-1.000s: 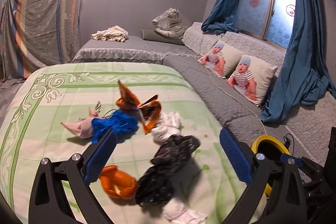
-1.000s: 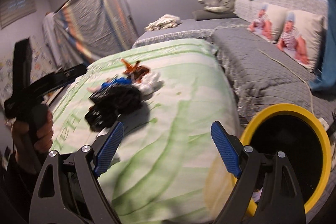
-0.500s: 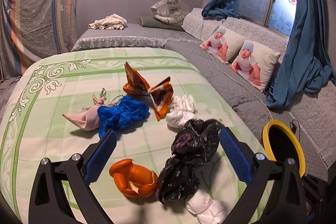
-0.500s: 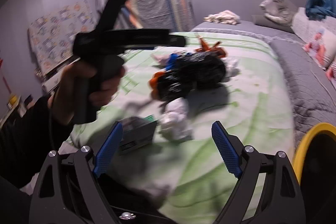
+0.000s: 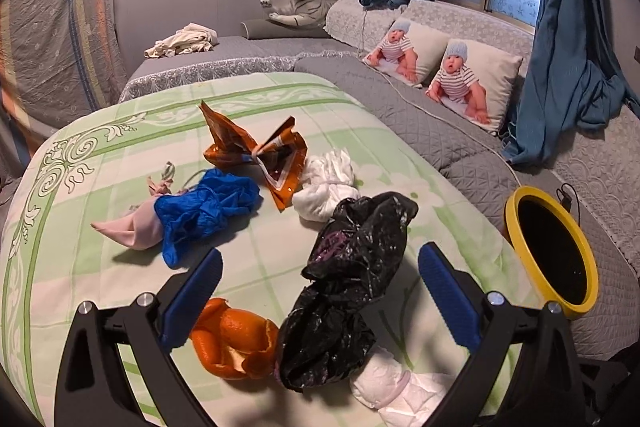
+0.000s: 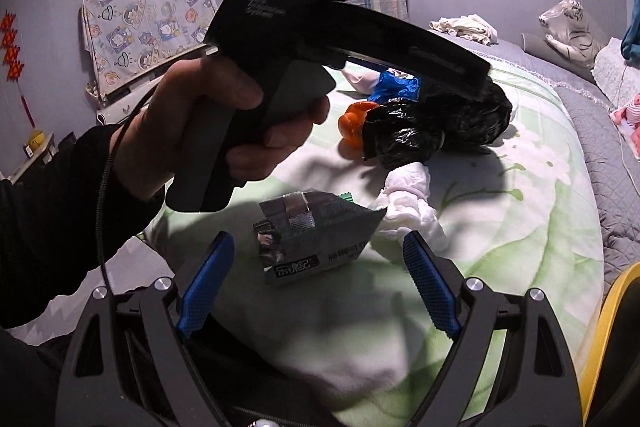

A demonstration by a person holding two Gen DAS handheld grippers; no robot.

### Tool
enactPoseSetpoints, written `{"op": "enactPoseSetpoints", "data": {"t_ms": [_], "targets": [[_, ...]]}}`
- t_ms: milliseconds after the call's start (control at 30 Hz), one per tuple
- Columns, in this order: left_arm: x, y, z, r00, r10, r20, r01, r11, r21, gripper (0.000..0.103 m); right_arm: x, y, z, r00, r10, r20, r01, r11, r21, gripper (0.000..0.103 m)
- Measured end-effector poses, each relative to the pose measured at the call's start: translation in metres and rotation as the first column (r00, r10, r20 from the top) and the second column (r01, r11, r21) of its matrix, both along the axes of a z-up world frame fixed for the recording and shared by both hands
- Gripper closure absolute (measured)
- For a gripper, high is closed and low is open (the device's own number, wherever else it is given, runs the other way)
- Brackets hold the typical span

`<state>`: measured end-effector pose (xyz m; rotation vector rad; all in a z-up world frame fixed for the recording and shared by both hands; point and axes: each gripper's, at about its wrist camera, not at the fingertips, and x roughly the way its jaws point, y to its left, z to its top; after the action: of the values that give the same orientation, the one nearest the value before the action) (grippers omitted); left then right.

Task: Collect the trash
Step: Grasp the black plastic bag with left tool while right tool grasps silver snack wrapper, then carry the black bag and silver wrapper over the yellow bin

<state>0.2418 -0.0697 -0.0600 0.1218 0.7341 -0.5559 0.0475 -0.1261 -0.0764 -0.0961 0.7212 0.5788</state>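
Trash lies on a green-patterned bed cover (image 5: 100, 279). My left gripper (image 5: 320, 253) stands open just above a crumpled black plastic bag (image 5: 352, 267), its pads apart from it. Beside the bag lie an orange peel (image 5: 236, 343) and a white tissue (image 5: 400, 383). Farther back are a blue bag (image 5: 204, 207), an orange wrapper (image 5: 260, 151) and a white wad (image 5: 326, 183). My right gripper (image 6: 318, 241) is open over a silver foil packet (image 6: 316, 239), not touching it. The black bag (image 6: 436, 127) and the white tissue (image 6: 408, 203) lie beyond it.
A yellow-rimmed bin (image 5: 552, 259) stands at the bed's right side; its rim (image 6: 600, 347) shows low right in the right wrist view. A person's hand (image 6: 224, 115) holding the left gripper fills that view's upper left. A grey quilted sofa (image 5: 420, 115) with pillows lies beyond.
The left gripper sank closer to the black bag. The right gripper swung left from the yellow bin to the silver packet, and the hand with the left gripper now looms large in its view.
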Motion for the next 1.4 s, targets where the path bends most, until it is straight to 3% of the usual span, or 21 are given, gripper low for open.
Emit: {"op": "enactPoseSetpoints", "data": {"t_ms": [400, 533, 667, 833, 933, 1233, 1400], "targets": [[0.009, -0.012, -0.014, 0.999, -0.017, -0.029, 0.018, 1.0, 0.023, 0.025, 0.02, 0.006, -0.017, 0.998, 0.01, -0.06, -0.01, 1.0, 0.009, 0.029], [0.012, -0.014, -0.019, 0.999, -0.022, -0.042, 0.023, 0.999, 0.028, 0.043, 0.027, 0.01, -0.02, 0.997, 0.011, -0.077, -0.011, 1.0, 0.009, 0.038], [0.013, -0.013, -0.02, 0.999, -0.023, -0.041, 0.024, 0.999, 0.025, 0.06, 0.035, 0.01, -0.022, 0.996, 0.001, -0.094, -0.001, 1.0, 0.009, 0.06], [0.012, -0.007, -0.02, 0.999, -0.025, -0.038, 0.025, 1.0, 0.007, 0.084, 0.036, 0.007, -0.022, 0.995, -0.01, -0.096, 0.012, 1.0, 0.013, 0.066], [0.013, -0.003, -0.018, 0.999, -0.017, -0.041, 0.017, 1.0, -0.009, 0.091, 0.036, 0.003, -0.021, 0.995, -0.019, -0.101, 0.021, 1.0, 0.016, 0.068], [0.004, 0.022, 0.002, 1.0, 0.026, -0.015, -0.027, 0.997, -0.074, 0.094, 0.029, -0.014, -0.008, 0.996, -0.055, -0.069, 0.058, 0.997, 0.053, 0.068], [-0.004, 0.045, 0.022, 0.996, 0.086, 0.008, -0.083, 0.984, -0.157, 0.094, 0.024, -0.026, 0.0, 0.995, -0.086, -0.056, 0.09, 0.993, 0.082, 0.068]]}}
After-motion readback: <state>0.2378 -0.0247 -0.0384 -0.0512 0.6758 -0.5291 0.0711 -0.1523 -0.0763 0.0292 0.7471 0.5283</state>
